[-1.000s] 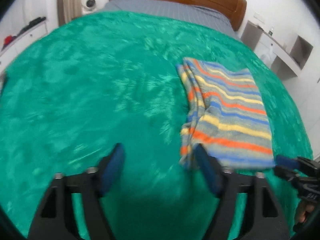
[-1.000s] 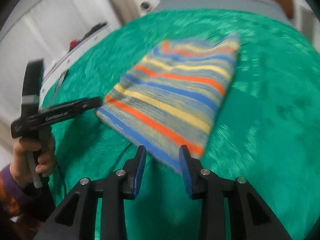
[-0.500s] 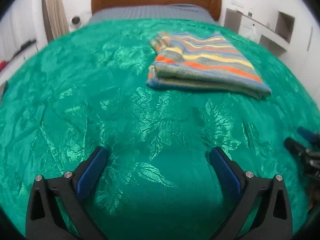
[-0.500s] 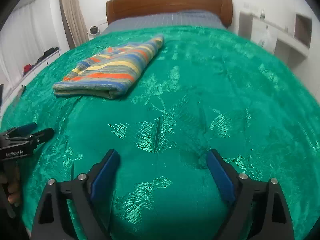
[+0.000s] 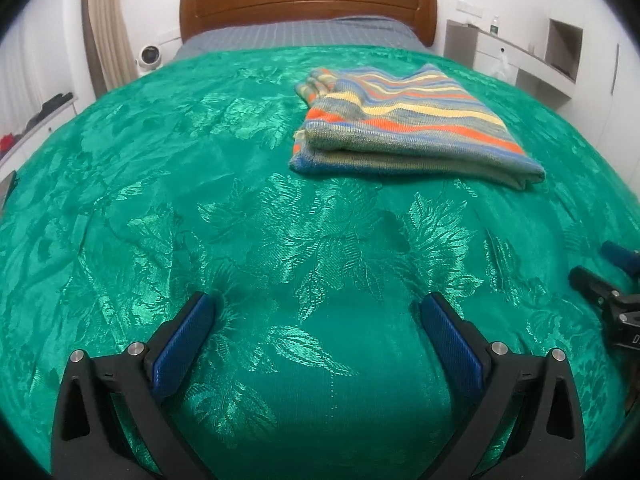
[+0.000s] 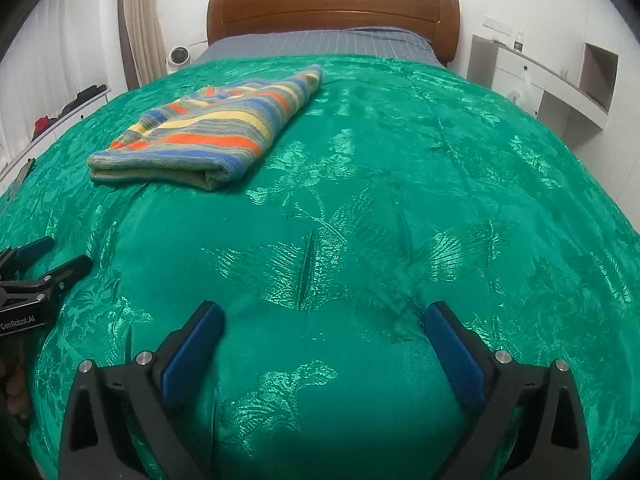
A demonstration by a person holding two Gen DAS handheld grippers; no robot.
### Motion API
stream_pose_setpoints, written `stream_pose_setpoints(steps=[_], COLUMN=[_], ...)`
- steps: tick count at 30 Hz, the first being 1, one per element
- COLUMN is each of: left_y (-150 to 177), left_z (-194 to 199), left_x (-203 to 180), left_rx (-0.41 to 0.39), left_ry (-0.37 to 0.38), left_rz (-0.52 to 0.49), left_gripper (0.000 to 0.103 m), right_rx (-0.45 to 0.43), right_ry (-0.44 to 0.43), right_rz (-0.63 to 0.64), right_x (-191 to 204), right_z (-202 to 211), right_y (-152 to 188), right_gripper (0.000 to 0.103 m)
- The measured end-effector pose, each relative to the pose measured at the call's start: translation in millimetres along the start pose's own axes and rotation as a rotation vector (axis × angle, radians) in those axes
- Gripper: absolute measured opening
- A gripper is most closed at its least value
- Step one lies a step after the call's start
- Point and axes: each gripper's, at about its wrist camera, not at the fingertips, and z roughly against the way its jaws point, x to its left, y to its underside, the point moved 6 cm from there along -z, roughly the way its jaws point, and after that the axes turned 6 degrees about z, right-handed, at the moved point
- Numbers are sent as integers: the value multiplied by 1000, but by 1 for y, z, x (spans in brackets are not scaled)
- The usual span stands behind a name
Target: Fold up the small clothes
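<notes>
While my left tool (image 5: 316, 320) stands wide open over the green bedspread (image 5: 200, 168) with nothing in it, my right tool (image 6: 322, 326) is opening, equally empty. Ahead of both, well apart from them, the striped garment (image 5: 404, 124) lies folded, between the two tools' lines of sight.

Left gripper (image 5: 316, 312): two black plastic arms of open triangular frame, each bearing a ribbed blue pad (image 5: 182, 346) on its inner face and two silver round-headed screws (image 5: 136, 348) near the pad's base. Right gripper (image 6: 322, 318): same build, black frame, blue pads (image 6: 454, 350), silver screws (image 6: 501, 357). In the right wrist view the left gripper's side shows black bars with small screws and white lettering "GenRobot.AI" (image 6: 18, 325).
</notes>
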Motion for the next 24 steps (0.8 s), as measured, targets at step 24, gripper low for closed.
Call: stream_pose_setpoints(steps=[24], left_y=[-5], left_z=[3], left_x=[0], left_rx=[31], left_ry=[16], left_rz=[-10], left_gripper=[103], right_rx=[9], right_ry=[10], right_rz=[4], right_x=[1], right_z=[2], right_y=[0], right_gripper=[101])
